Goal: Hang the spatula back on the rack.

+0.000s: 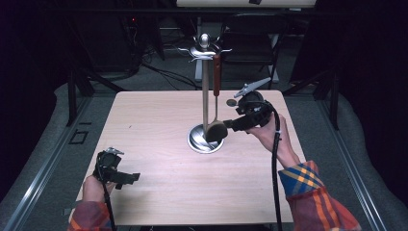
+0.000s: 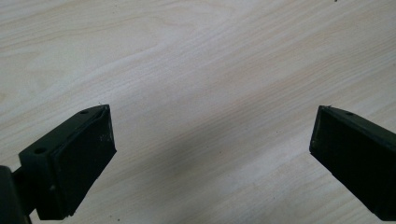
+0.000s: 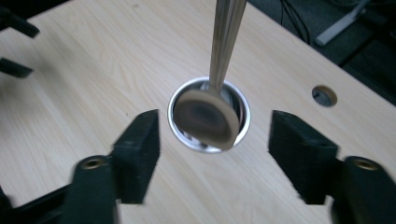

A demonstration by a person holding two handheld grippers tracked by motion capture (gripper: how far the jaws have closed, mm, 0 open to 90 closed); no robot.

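High view, stand: a metal utensil stand [image 1: 205, 86] is on the far middle of the pale wood counter [image 1: 159, 192], with a thin upright pole, small hooks at the top and a round shiny base [image 1: 197, 142].
High view, spoon: a wooden spoon [image 1: 216, 110] hangs from one hook beside the pole; its reddish handle is up and its bowl is low, just above the base.
High view, right tongs: my right tongs [image 1: 226, 126] are at the spoon bowl, coming from the right side.
High view, left tongs: my left tongs [image 1: 131, 177] rest low at the near left corner, well apart from the stand.
Left gripper view, tongs state: the jaws stand wide, and between them I see bare wood grain of the counter [image 2: 201, 70].
Right gripper view, tongs state: my right tongs [image 3: 215, 156] are wide; the bowl [image 3: 204, 119] hangs between the jaws and touches neither.
Right gripper view, material: the bowl is smooth, oval, darker in its hollow; the handle [image 3: 226, 37] is narrow and stiff.
Handling, my judgement: the spoon is light and rigid, but it hangs free, so it can swing when pushed.
Where to hold, my judgement: the flat neck just above the bowl, not the curved bowl, which can slip.
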